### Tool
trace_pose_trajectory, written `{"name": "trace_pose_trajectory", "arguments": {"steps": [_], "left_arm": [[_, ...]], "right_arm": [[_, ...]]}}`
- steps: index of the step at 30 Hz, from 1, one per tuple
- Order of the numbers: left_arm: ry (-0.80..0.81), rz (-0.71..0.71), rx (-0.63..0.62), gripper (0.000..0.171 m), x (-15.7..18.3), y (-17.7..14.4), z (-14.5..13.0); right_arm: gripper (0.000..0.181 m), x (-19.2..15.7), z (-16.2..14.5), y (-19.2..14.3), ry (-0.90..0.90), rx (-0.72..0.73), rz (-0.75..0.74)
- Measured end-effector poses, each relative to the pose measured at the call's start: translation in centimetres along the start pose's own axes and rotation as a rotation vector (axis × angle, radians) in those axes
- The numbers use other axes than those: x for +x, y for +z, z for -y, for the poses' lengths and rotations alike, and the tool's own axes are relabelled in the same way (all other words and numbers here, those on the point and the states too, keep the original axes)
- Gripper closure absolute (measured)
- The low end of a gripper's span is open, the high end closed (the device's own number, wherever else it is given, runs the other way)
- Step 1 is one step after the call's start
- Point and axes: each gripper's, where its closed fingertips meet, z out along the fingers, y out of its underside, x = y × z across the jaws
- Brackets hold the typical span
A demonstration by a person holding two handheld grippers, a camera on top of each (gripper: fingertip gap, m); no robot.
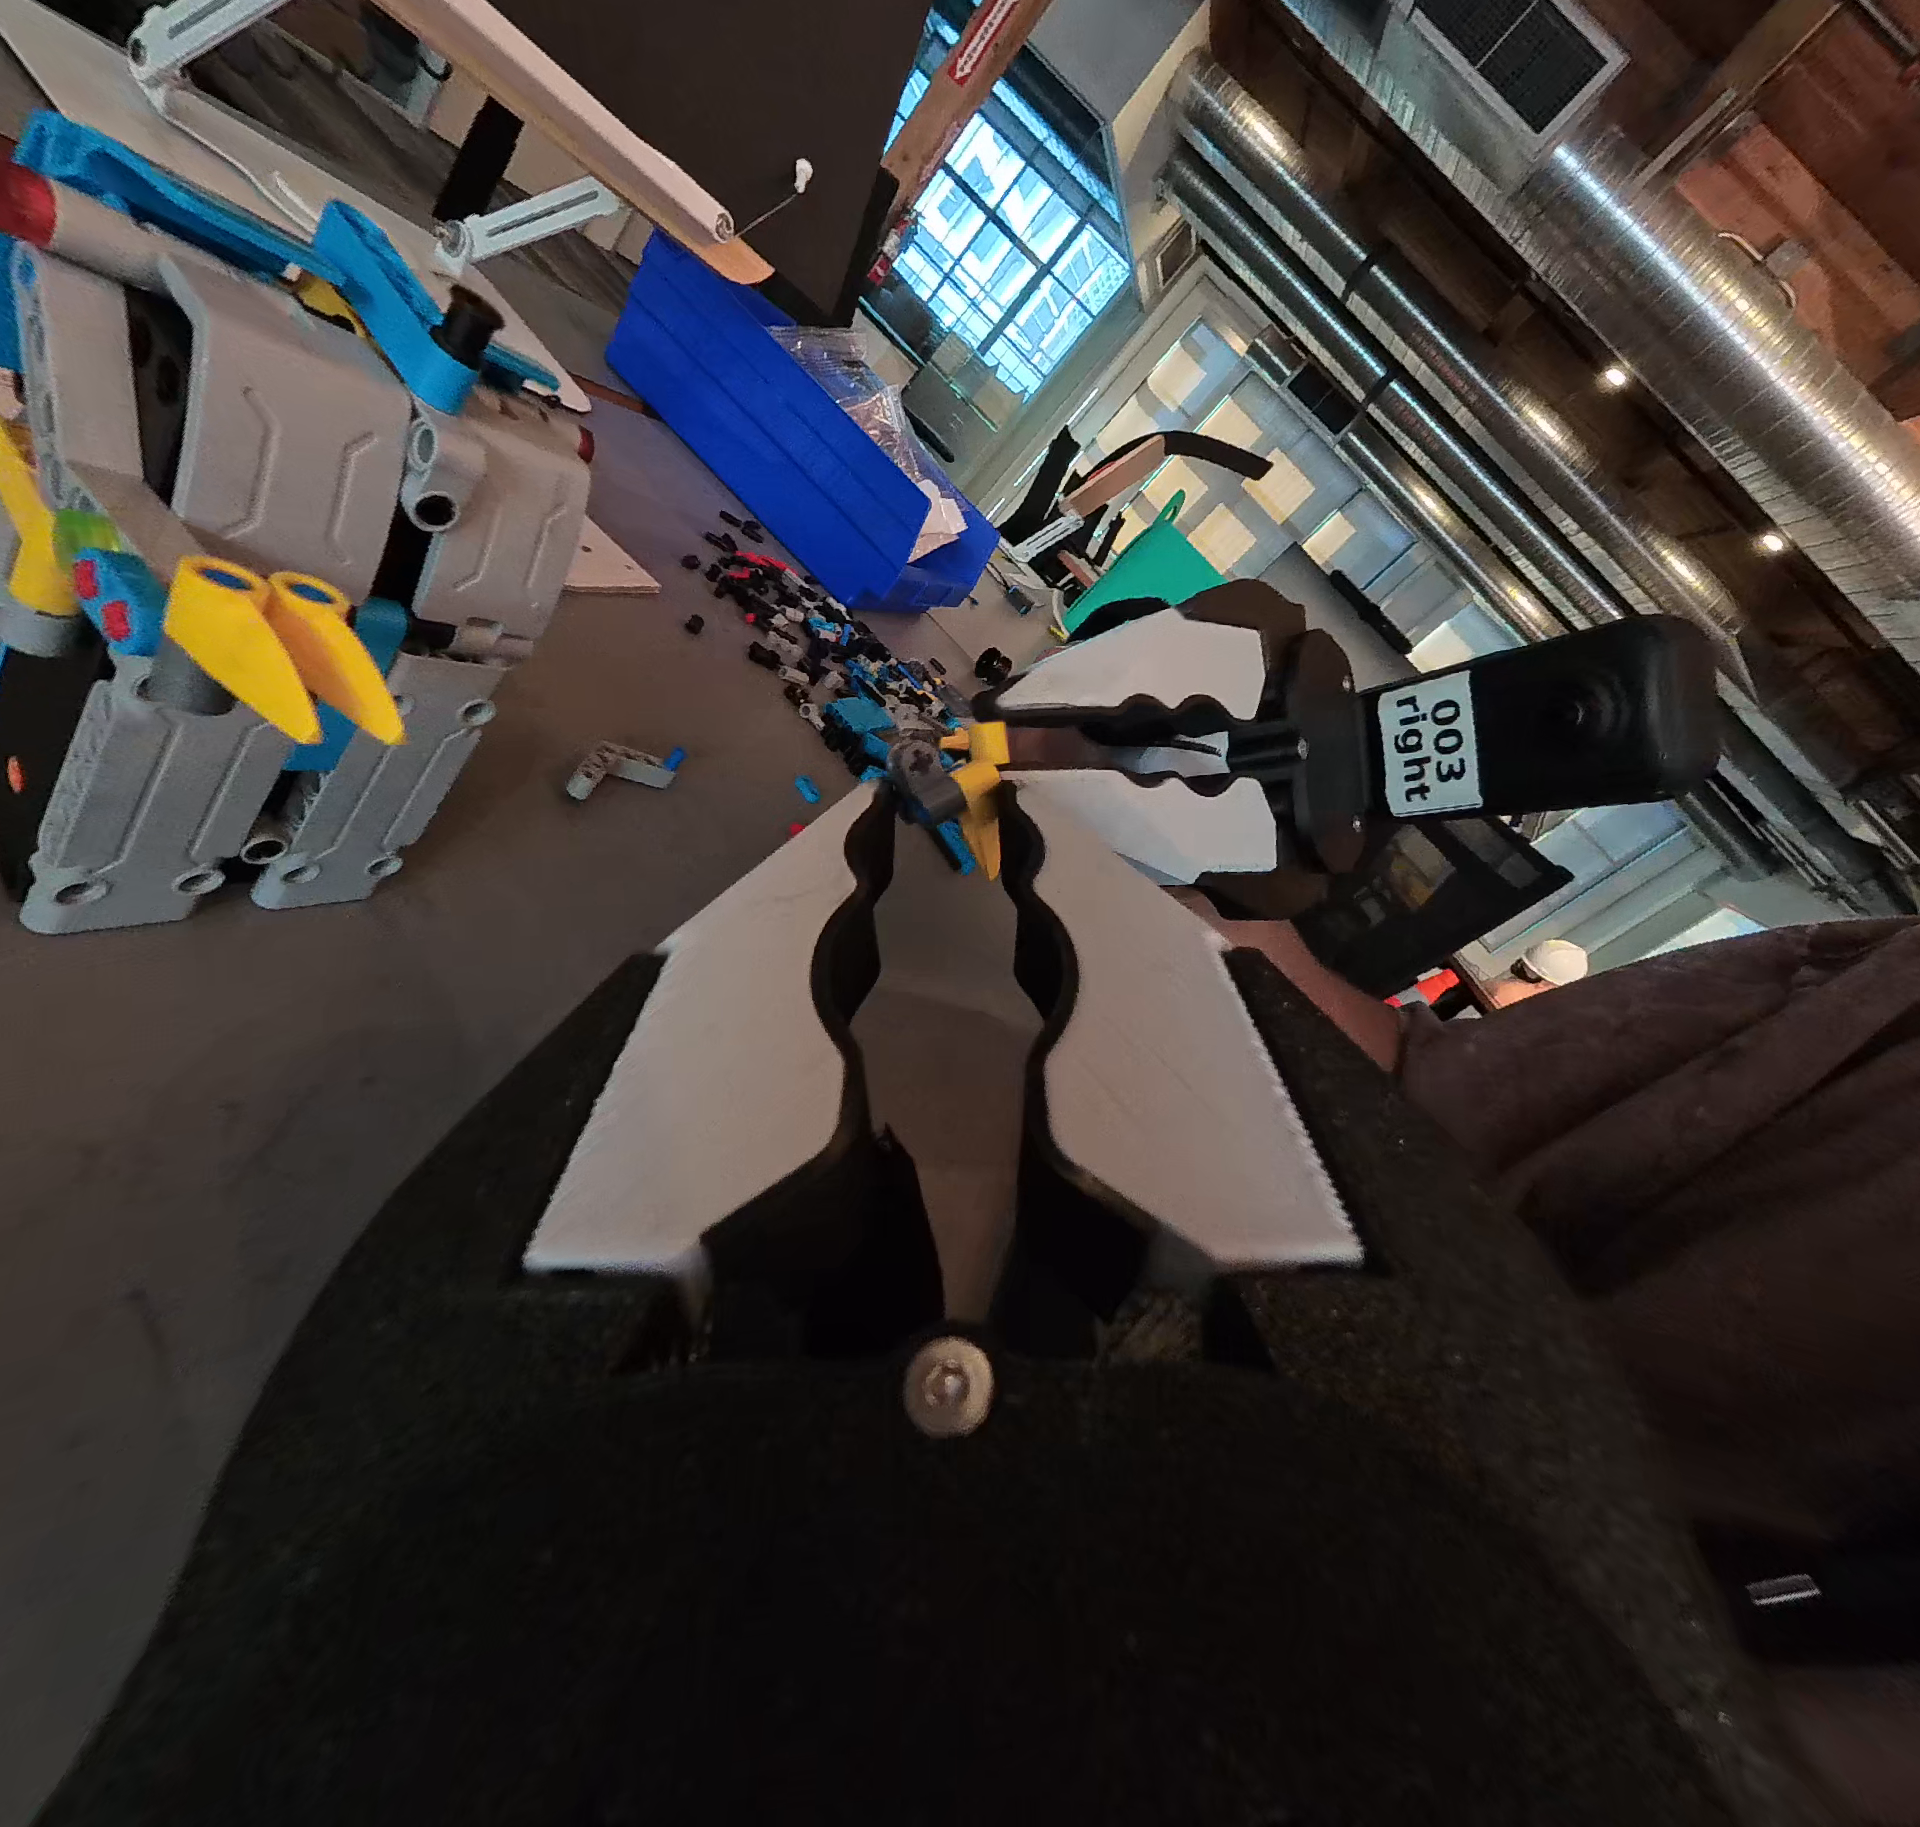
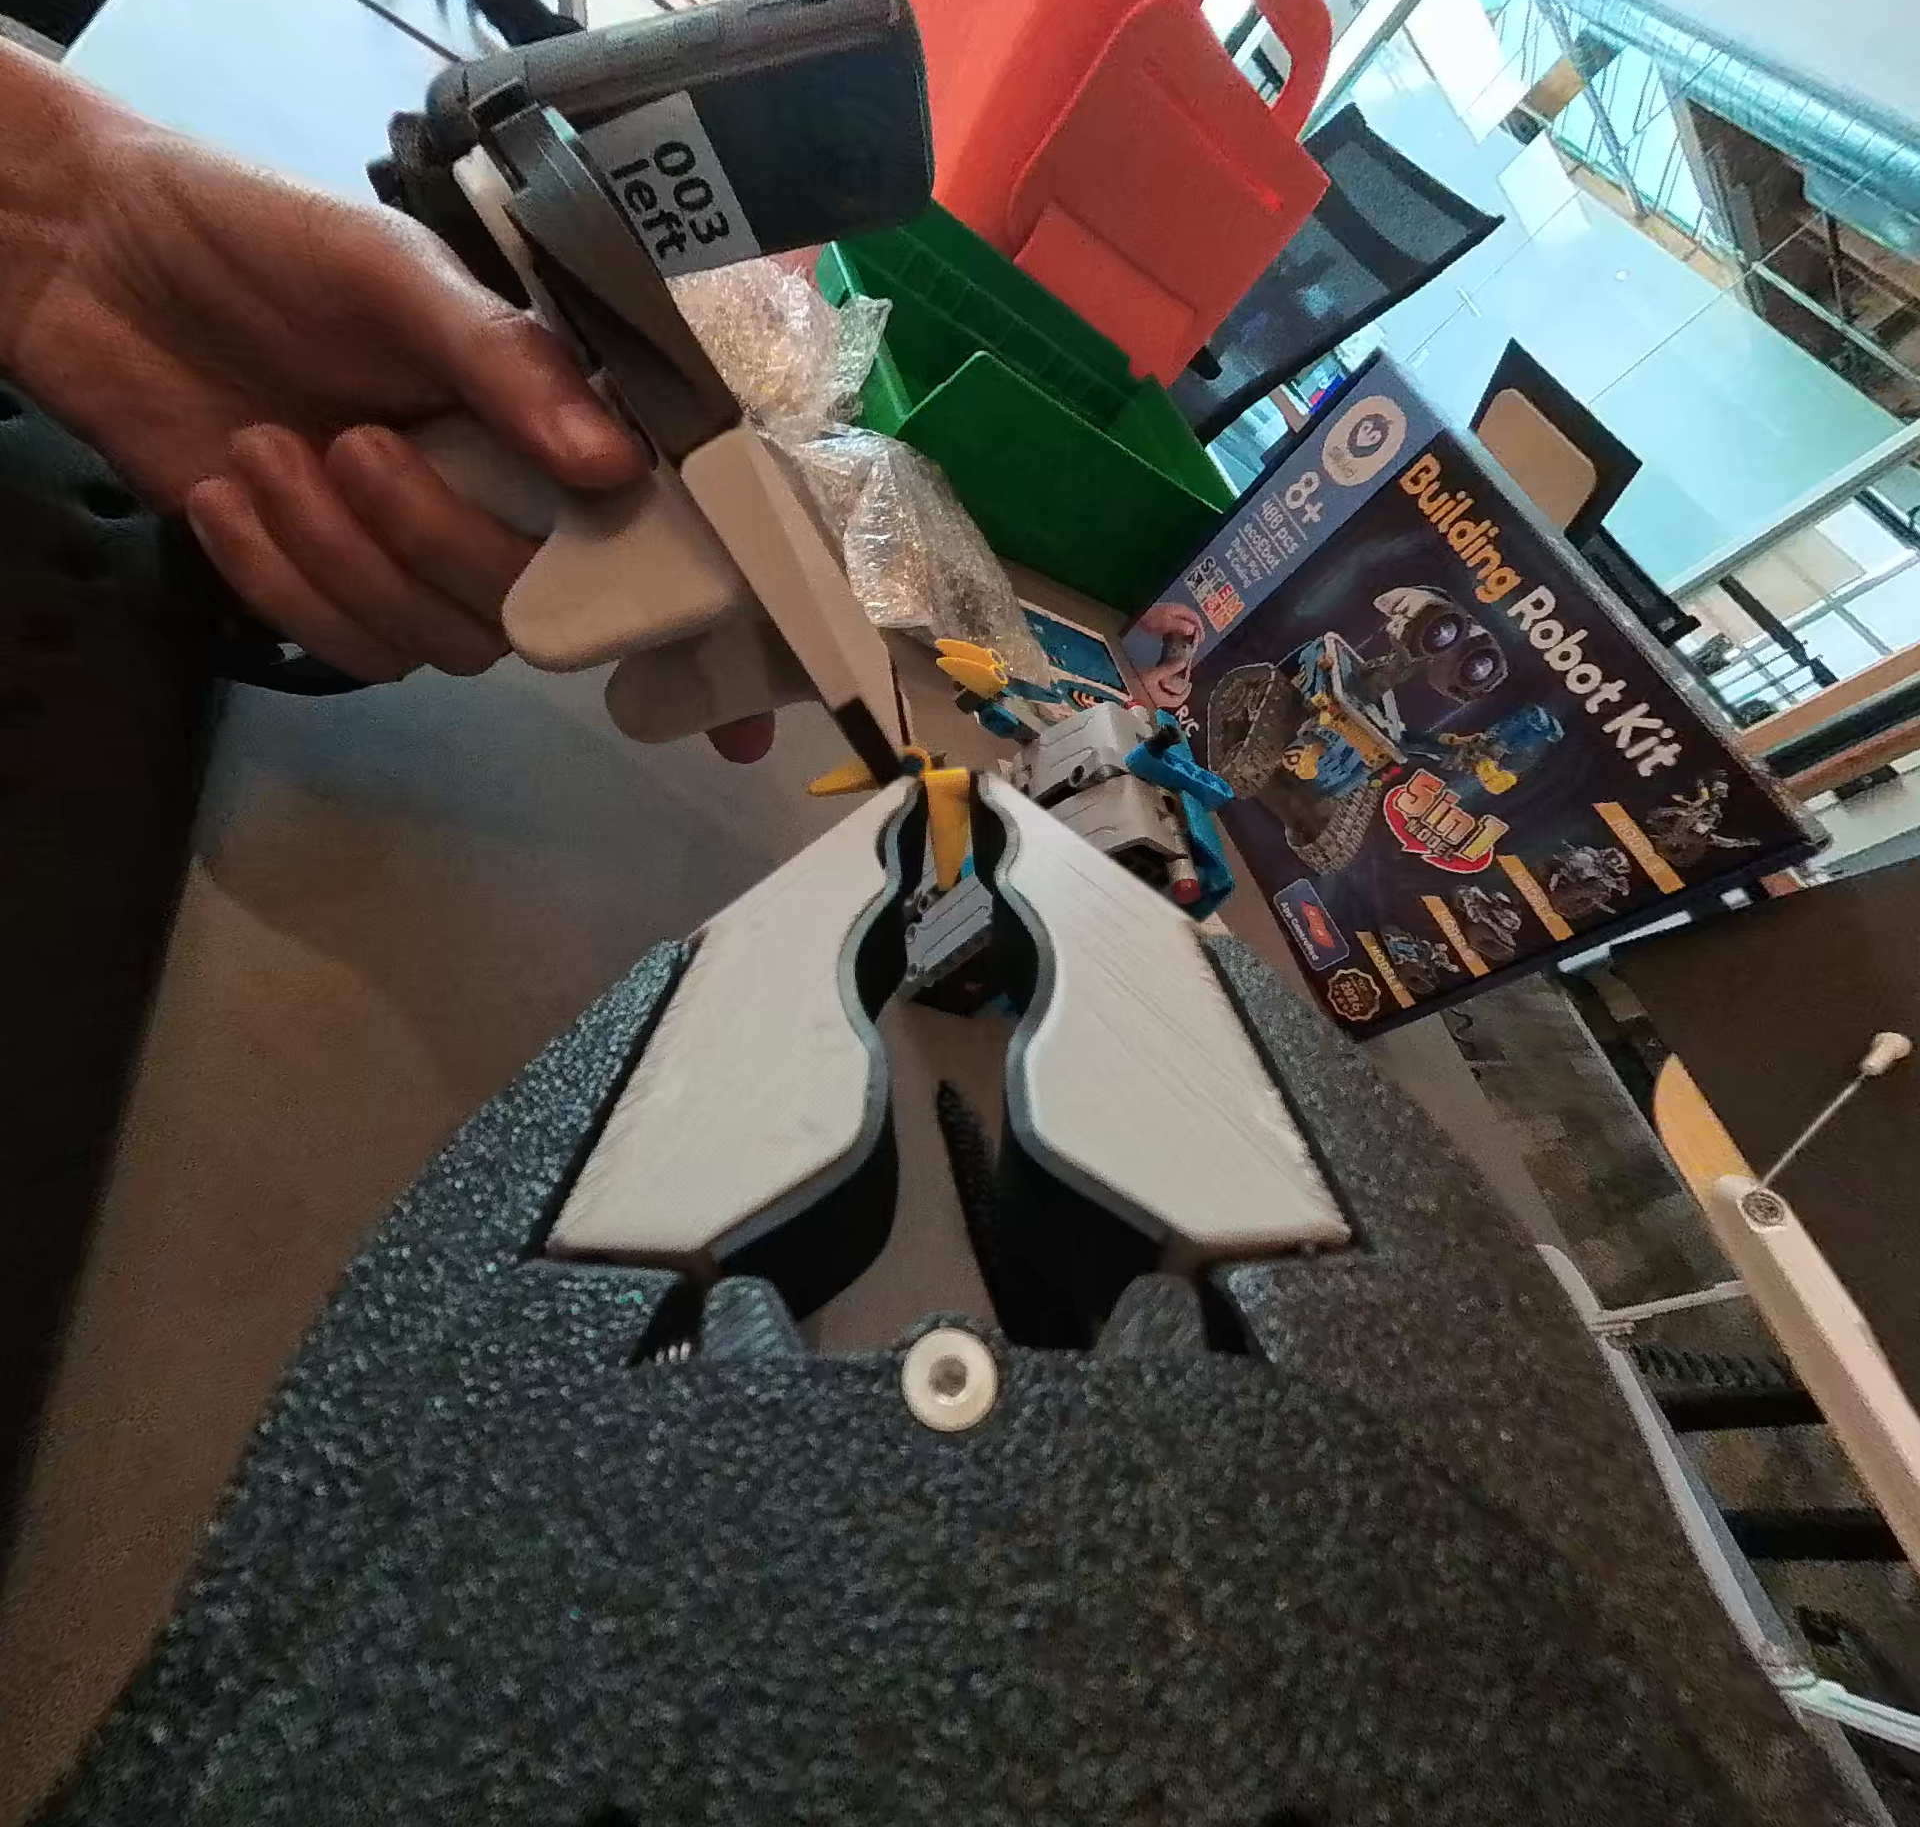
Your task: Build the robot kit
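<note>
Yellow-and-grey brick piece [image 1: 961,801], blue bin [image 1: 790,447].

Grey tabletop [image 1: 208,1102]; gridded window [image 1: 1003,229] bright; silver ducts [image 1: 1704,323] overhead; orange chairs [image 2: 1122,115].

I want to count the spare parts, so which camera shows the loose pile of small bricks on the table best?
The left wrist view: the loose brick pile lies spread on the grey table beside the blue bin. The right wrist view does not show the pile at all.
</note>
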Motion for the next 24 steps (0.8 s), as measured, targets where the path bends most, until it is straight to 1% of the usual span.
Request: {"name": "trace_pose_trajectory", "arguments": {"steps": [7, 12, 16, 22, 24], "left_arm": [[0.022, 0.022, -0.015, 0.152, -0.3, 0.0, -0.2], [0.036, 0.028, -0.017, 0.152, -0.4, -0.1, -0.2], [0.046, 0.031, -0.027, 0.152, -0.4, -0.2, -0.3], [0.058, 0.028, -0.043, 0.152, -0.3, -0.1, -0.6], [0.058, 0.027, -0.045, 0.152, -0.2, -0.1, -0.6]], "right_arm": [[0.173, -0.1, -0.4, 0.1, -0.012, -0.013, 0.001], [0.173, 0.1, -0.8, 0.0, 0.013, -0.027, 0.006], [0.173, -0.1, -0.9, -0.1, 0.059, -0.018, 0.041], [0.173, -0.6, -0.9, 0.0, 0.045, -0.016, 0.047], [0.172, -1.1, -0.9, 0.0, 0.055, -0.015, 0.080]]}}
